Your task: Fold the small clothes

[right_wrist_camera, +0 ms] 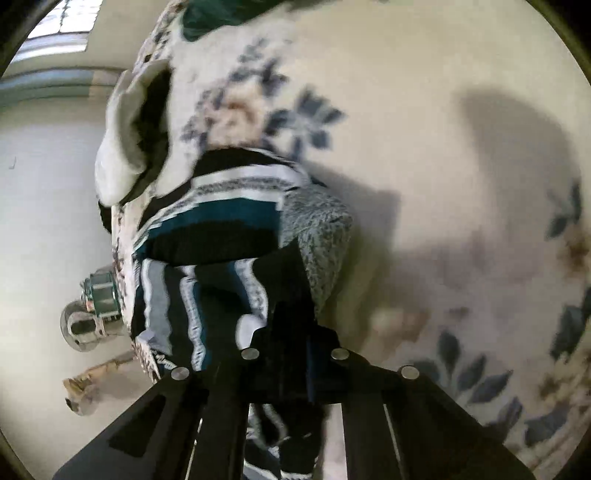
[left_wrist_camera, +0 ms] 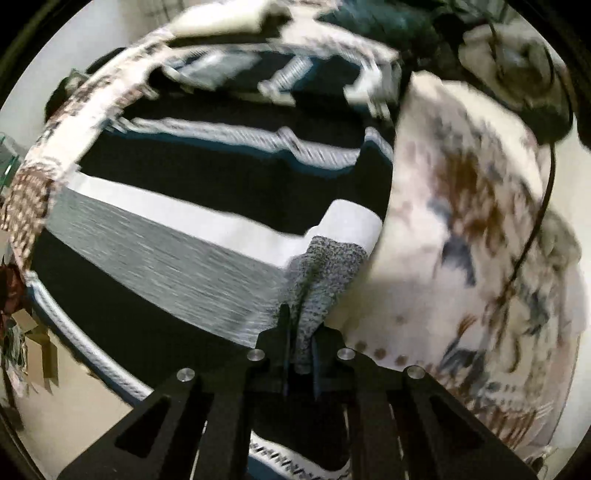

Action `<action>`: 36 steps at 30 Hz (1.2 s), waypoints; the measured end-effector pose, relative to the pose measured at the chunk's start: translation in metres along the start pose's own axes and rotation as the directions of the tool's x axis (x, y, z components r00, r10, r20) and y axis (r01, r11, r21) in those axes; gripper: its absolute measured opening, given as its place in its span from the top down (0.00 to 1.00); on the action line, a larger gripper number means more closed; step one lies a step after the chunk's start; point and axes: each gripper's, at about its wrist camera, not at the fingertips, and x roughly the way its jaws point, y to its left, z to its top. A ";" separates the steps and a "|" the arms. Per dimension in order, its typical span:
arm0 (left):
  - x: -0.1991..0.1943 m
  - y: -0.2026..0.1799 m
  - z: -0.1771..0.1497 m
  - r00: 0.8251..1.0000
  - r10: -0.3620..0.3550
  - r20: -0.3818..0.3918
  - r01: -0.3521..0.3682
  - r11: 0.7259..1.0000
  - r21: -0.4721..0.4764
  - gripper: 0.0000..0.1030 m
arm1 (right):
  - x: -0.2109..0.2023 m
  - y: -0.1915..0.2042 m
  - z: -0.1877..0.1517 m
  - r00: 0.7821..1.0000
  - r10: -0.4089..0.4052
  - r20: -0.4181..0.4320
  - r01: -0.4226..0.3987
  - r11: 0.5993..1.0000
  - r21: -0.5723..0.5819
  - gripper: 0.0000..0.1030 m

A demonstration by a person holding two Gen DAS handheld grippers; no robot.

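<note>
A small striped sweater (left_wrist_camera: 207, 206), black with white, grey and teal bands, lies spread over a cream floral bedspread (left_wrist_camera: 461, 206). My left gripper (left_wrist_camera: 300, 332) is shut on its speckled grey edge (left_wrist_camera: 325, 269). In the right wrist view the same sweater (right_wrist_camera: 221, 229) hangs bunched and lifted, and my right gripper (right_wrist_camera: 291, 321) is shut on its black fabric beside a speckled grey part (right_wrist_camera: 321, 236). Both views are blurred by motion.
The floral bedspread (right_wrist_camera: 443, 184) fills the right side of the right wrist view. A dark cable (left_wrist_camera: 543, 206) and headphones (left_wrist_camera: 524, 62) lie at the upper right. A folded white cloth (left_wrist_camera: 225, 18) sits at the far end. Pale floor (right_wrist_camera: 44, 221) with a metal object (right_wrist_camera: 92, 314) lies to the left.
</note>
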 end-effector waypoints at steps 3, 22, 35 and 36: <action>-0.028 0.020 0.004 0.999 -0.005 0.052 0.008 0.999 -0.047 0.94 | -0.014 0.031 0.002 0.999 -0.051 -0.007 0.050 0.997 -0.051 0.93; 0.007 0.290 0.053 0.966 -0.256 0.022 0.237 0.854 -0.464 0.95 | 0.124 0.318 0.039 0.945 -0.326 -0.021 0.312 0.920 -0.237 0.93; 0.049 0.395 0.060 0.932 -0.362 -0.020 0.300 0.803 -0.515 0.94 | 0.266 0.403 0.051 0.869 -0.493 -0.046 0.463 0.841 -0.282 0.93; 0.054 0.399 0.059 0.923 -0.383 -0.027 0.313 0.793 -0.523 0.90 | 0.271 0.403 0.051 0.863 -0.503 -0.048 0.470 0.834 -0.287 0.93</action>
